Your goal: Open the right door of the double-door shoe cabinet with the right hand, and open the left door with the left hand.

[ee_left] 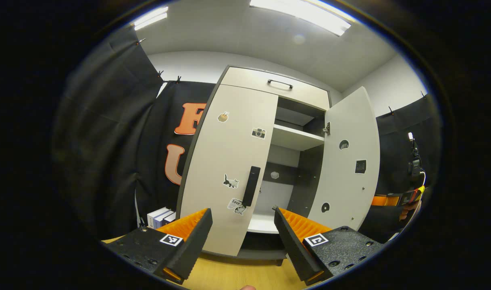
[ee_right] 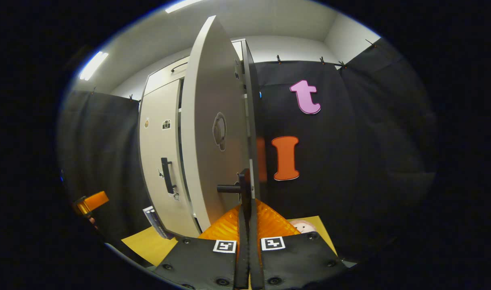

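The shoe cabinet [ee_left: 269, 86] stands straight ahead in the left gripper view. Its left door [ee_left: 229, 161] is closed, with stickers and a black vertical handle [ee_left: 251, 186] near its inner edge. My left gripper [ee_left: 242, 209] is open, a short way in front of that handle and a little below it, holding nothing. The right door [ee_left: 346, 161] is swung wide open, baring the shelves. In the right gripper view that door [ee_right: 213, 133] shows edge-on, and my right gripper [ee_right: 246, 207] is shut on its black handle [ee_right: 244, 186].
A drawer with a black handle [ee_left: 280, 83] tops the cabinet. A white shelf [ee_left: 296, 139] crosses the open right half. Small boxes [ee_left: 161, 217] sit by the cabinet's lower left. Black cloth walls close in on both sides. A pale round object [ee_right: 304, 226] lies low at right.
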